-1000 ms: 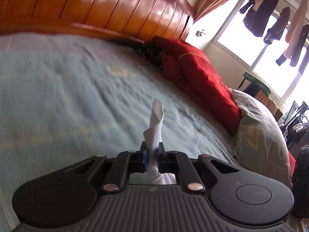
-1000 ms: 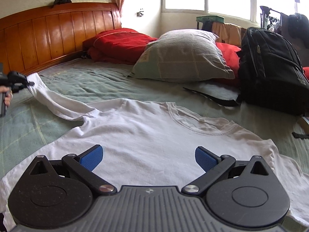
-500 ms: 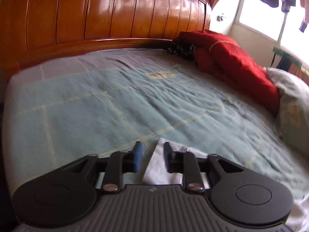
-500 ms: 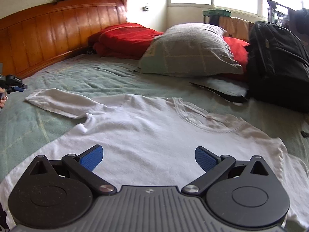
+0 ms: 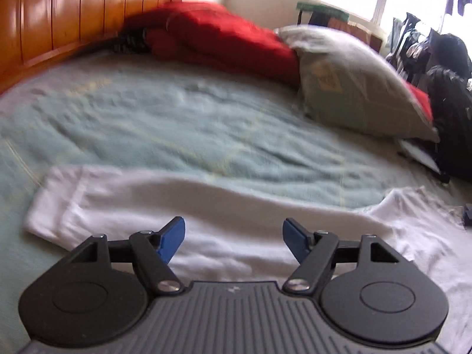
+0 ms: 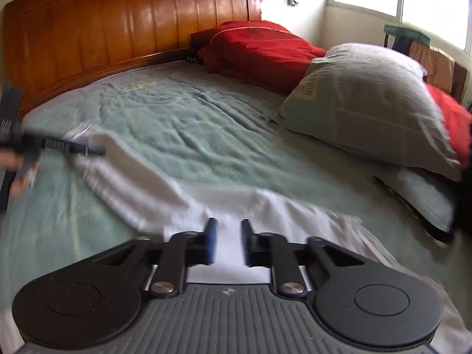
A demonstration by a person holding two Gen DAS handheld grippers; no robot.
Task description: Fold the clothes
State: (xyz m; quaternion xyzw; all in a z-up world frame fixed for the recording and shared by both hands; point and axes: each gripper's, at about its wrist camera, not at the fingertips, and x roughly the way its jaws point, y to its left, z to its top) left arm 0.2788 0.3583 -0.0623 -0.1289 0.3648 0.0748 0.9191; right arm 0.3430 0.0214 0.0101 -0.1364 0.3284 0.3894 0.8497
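Observation:
A white long-sleeved shirt (image 6: pixel 141 188) lies on the green blanket (image 6: pixel 191 124). In the left wrist view its sleeve (image 5: pixel 132 200) is stretched out flat to the left. My left gripper (image 5: pixel 233 230) hovers wide open just over that sleeve and holds nothing. The same gripper (image 6: pixel 98 152) also shows at the left of the right wrist view, over the cuff, held by a hand (image 6: pixel 14 165). My right gripper (image 6: pixel 229 230) is low over the shirt near the shoulder. Its jaws stand a narrow gap apart, and white cloth shows in that gap.
A grey-green pillow (image 6: pixel 362 97) and red bedding (image 6: pixel 259 47) lie along the far right side of the bed. The wooden headboard (image 6: pixel 118 29) runs along the back. A black backpack (image 5: pixel 451 118) stands at the right edge beside the pillow.
My left gripper let go of the sleeve, opened wide and swung right; the sleeve now lies flat. My right gripper moved to the shoulder and narrowed its jaws from wide open.

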